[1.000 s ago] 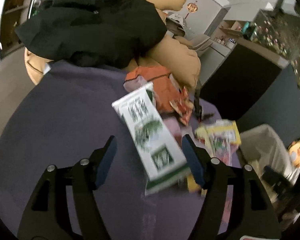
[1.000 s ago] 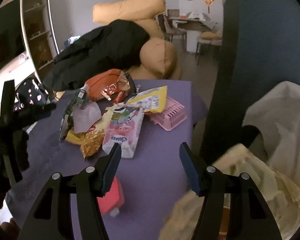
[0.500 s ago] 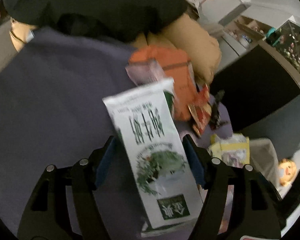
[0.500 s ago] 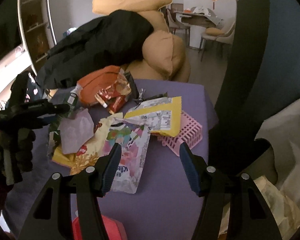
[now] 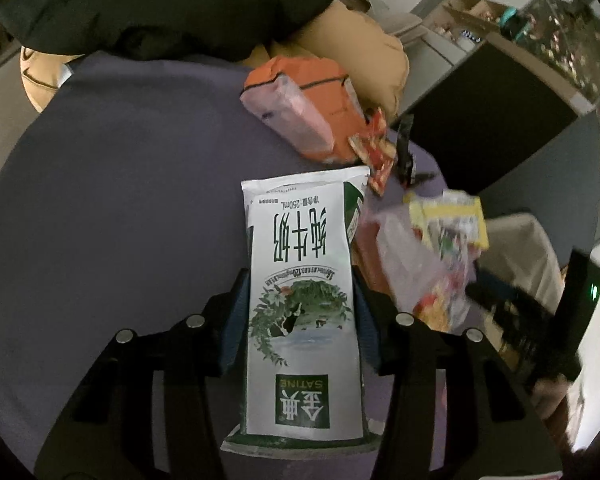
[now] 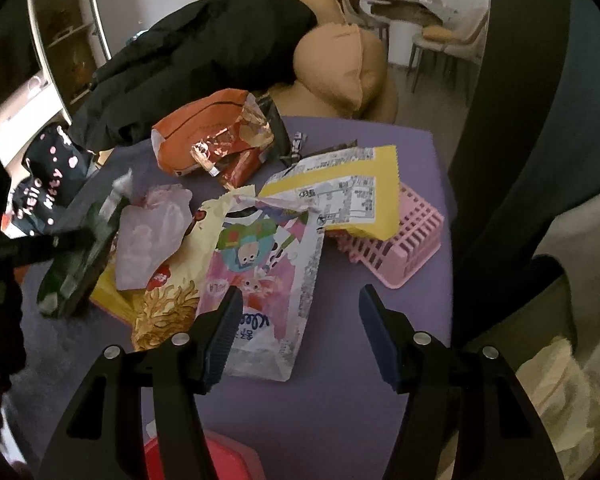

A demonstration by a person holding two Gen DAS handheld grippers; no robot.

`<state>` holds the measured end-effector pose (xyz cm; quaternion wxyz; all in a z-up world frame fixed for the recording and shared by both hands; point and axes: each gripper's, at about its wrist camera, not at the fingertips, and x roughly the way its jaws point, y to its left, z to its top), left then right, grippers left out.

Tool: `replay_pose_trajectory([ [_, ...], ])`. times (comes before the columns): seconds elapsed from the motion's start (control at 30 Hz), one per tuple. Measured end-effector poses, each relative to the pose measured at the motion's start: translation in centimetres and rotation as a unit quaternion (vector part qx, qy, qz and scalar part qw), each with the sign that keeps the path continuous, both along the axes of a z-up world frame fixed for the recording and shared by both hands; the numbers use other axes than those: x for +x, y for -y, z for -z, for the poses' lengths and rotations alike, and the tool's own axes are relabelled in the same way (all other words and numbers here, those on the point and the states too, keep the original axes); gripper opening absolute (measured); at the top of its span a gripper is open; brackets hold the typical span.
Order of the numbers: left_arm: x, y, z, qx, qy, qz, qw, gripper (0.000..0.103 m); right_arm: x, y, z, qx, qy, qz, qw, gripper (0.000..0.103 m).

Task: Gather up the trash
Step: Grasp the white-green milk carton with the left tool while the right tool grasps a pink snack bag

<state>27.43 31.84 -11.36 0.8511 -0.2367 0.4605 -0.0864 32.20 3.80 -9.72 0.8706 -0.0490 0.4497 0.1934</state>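
Closing now, your left tongs (image 5: 300, 312) straddle the milk carton (image 5: 302, 304) on the purple worktop (image 5: 120, 200); its long axis runs six to twelve. Your right tongs (image 6: 300, 316) stand spread, empty, over the pink snack wrapper (image 6: 268, 292).

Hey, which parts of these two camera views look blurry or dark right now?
Left wrist view: white-and-green milk carton sharp between the closing jaws, yellow snack wrapper at right motion-smeared. Right wrist view: pink plastic basket crisp, the dark carton at left smeared and dim; fisheye corners black in both.
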Motion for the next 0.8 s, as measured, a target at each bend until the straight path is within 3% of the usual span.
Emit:
replay_pose_trajectory([
  [0.1,-1.0,-0.1,-0.2,0.006,0.005,0.009,0.9999,0.046,0.6,0.0,0.4,0.026,-0.02,-0.007,0.999,0.057],
  [0.17,-1.2,-0.3,-0.3,0.001,0.009,0.01,0.9999,0.053,1.2,-0.2,0.7,0.036,-0.033,-0.01,0.999,0.057],
  [0.37,-1.6,-0.5,-0.5,-0.004,0.021,0.007,0.9998,0.059,2.0,-1.0,1.2,0.046,-0.039,-0.023,0.998,0.057],
  [0.43,-1.6,-0.5,-0.5,-0.003,0.022,0.007,0.9997,0.06,2.1,-1.1,1.3,0.058,-0.044,-0.031,0.997,0.048],
  [0.5,-1.7,-0.6,-0.5,-0.005,0.021,0.003,0.9998,0.061,2.1,-1.2,1.3,0.063,-0.051,-0.042,0.996,0.024],
  [0.6,-1.5,-0.9,-0.4,-0.004,0.019,-0.005,0.9998,0.061,1.3,-1.1,0.9,0.059,-0.039,-0.043,0.997,0.013],
  [0.8,-0.2,-0.8,-0.1,-0.001,0.006,-0.003,1.0,0.062,-0.3,-0.6,-0.3,0.056,-0.02,-0.049,0.997,0.008],
])
